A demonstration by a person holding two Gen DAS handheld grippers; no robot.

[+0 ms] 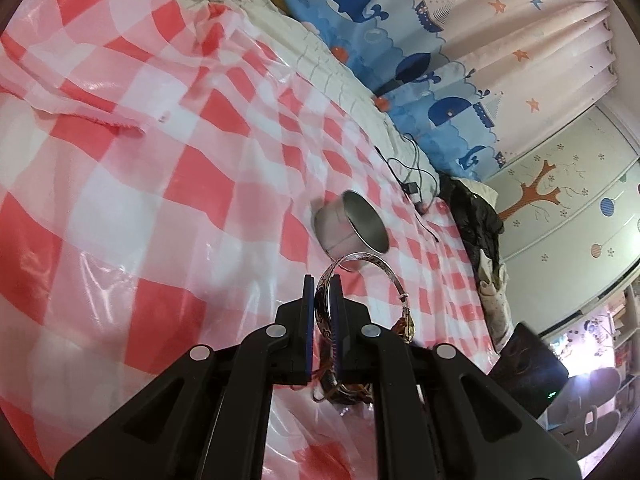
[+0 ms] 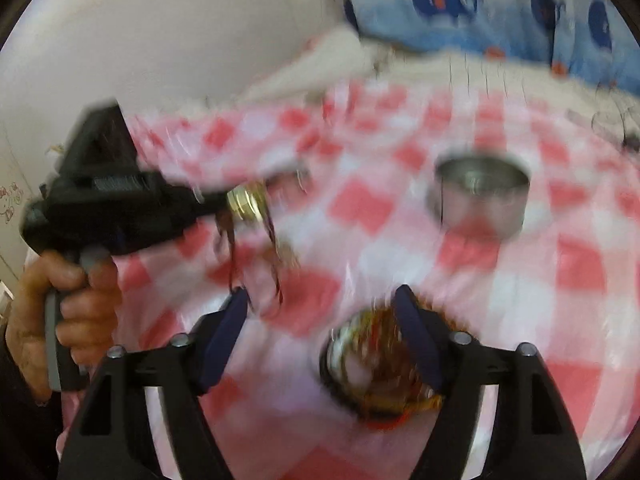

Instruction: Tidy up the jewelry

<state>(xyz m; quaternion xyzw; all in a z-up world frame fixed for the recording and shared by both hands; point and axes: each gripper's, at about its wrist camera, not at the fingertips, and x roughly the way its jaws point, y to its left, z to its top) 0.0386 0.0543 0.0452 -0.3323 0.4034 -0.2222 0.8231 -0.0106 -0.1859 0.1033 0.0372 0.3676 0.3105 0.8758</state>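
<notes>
My left gripper (image 1: pixel 323 280) is shut on a silver patterned bangle (image 1: pixel 374 261), held above the red-checked cloth; brown cords hang under it. It also shows in the right wrist view (image 2: pixel 248 204), held by a hand at the left. A round metal tin (image 1: pixel 352 224) stands open on the cloth just beyond the bangle, and shows in the right wrist view (image 2: pixel 480 196). My right gripper (image 2: pixel 320 300) is open, above a pile of bangles and beaded jewelry (image 2: pixel 376 368) lying on the cloth by its right finger. The right view is blurred.
A red-and-white checked plastic cloth (image 1: pixel 160 184) covers a bed. A black cable and charger (image 1: pixel 412 184) lie at its far edge. Whale-print curtains (image 1: pixel 400 40) hang behind. Dark clothes (image 1: pixel 476 216) are piled at the bed's end.
</notes>
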